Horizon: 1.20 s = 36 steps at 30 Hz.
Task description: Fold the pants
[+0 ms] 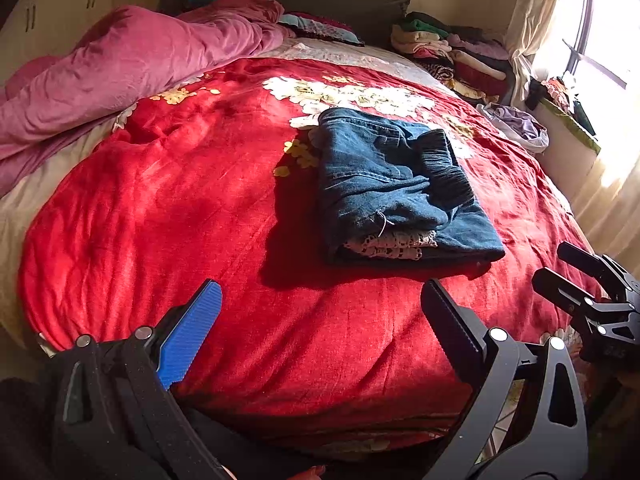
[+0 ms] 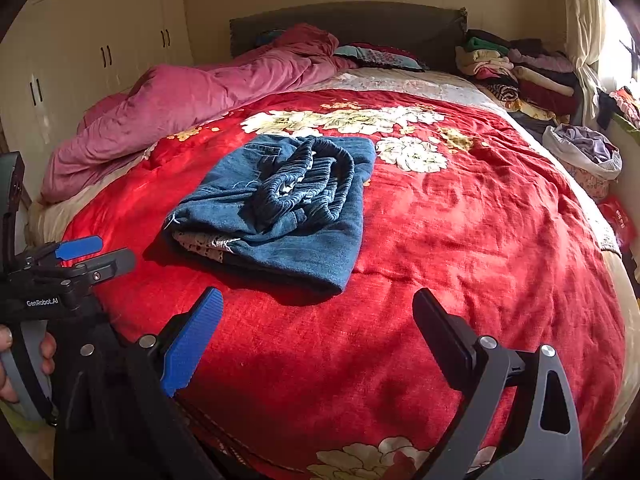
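Pants lie folded on bed.

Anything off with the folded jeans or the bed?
The jeans are folded but untidy: the elastic waistband lies bunched on top, and a lace-trimmed layer pokes out at the near edge with a loose thread. Both grippers hover open, clear of them.

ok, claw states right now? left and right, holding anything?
Left claw: open, empty, short of the folded pants.
Right claw: open, empty, also short of the pants.
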Tool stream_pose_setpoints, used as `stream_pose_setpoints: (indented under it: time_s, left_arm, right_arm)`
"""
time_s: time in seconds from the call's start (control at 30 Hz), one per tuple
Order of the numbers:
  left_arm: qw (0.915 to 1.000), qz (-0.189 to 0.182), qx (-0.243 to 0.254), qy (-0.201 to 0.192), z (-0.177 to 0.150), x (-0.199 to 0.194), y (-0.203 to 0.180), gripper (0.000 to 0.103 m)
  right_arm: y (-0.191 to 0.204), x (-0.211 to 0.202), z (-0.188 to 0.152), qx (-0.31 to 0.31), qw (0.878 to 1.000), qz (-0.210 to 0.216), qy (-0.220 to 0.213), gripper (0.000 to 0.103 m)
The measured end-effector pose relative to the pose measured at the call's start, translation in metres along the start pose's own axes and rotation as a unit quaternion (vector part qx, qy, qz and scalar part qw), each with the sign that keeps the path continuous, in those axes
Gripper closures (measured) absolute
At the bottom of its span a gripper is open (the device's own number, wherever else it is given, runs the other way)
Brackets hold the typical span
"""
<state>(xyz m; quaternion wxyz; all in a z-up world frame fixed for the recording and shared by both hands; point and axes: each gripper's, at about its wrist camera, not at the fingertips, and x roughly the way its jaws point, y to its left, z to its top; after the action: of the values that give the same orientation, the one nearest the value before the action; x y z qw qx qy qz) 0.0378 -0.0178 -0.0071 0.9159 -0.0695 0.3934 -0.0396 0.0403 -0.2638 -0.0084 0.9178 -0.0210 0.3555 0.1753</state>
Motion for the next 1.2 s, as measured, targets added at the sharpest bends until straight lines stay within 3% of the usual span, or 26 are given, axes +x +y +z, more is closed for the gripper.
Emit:
stream_pose_setpoints:
  time_s: [1.2]
  left_arm:
    - [0.9999, 0.016, 0.002, 0.006, 0.0009, -0.0006, 0.0025, 0.010]
  right_arm:
    - [-0.0030, -0.0032, 0.0074, -0.005, 1.000, -0.005, 0.004, 0.008]
